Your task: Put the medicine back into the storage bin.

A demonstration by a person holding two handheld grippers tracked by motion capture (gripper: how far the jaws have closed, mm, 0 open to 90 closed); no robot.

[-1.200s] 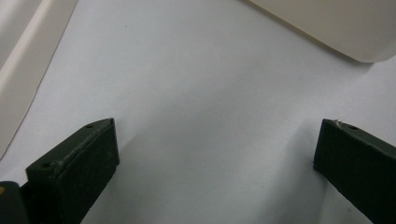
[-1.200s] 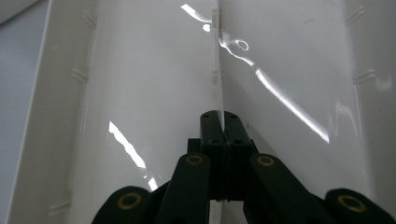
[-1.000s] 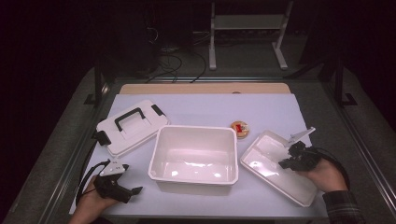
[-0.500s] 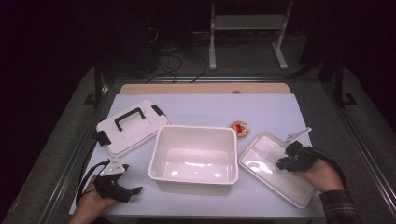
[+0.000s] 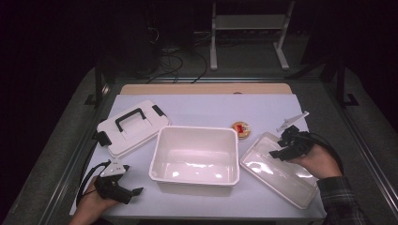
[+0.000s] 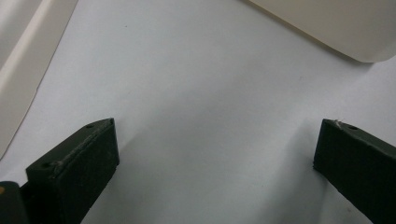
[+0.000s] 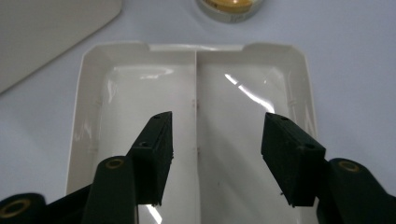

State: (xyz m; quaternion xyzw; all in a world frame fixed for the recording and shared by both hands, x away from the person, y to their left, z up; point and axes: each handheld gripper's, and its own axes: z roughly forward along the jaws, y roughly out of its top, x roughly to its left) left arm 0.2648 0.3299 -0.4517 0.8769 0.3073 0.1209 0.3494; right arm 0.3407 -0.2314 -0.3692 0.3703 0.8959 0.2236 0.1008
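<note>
High view: a shallow white tray (image 5: 277,171) lies near the tabletop's right front corner. The right gripper (image 5: 284,146) hovers over it, jaws just opening, holding nothing. A deep white bin (image 5: 195,157) sits beside; the left gripper (image 5: 123,191) rests open at the front left corner.

In the high view the left hand (image 5: 89,206) runs off the bottom edge at the wrist, and the right sleeve (image 5: 345,204) is cut by the bottom edge too. The room behind the table (image 5: 206,105) is dark; what stands there cannot be told beyond a pale rack (image 5: 246,28). The small round tin (image 5: 241,129) is too small to read.

In the right gripper view the tin (image 7: 231,9) is cut off by the top edge, and the tray (image 7: 196,130) runs under the jaws and off the bottom.

In the left gripper view the tub (image 6: 336,28) shows as a corner only, cut by the top and right edges, and is out of focus.
</note>
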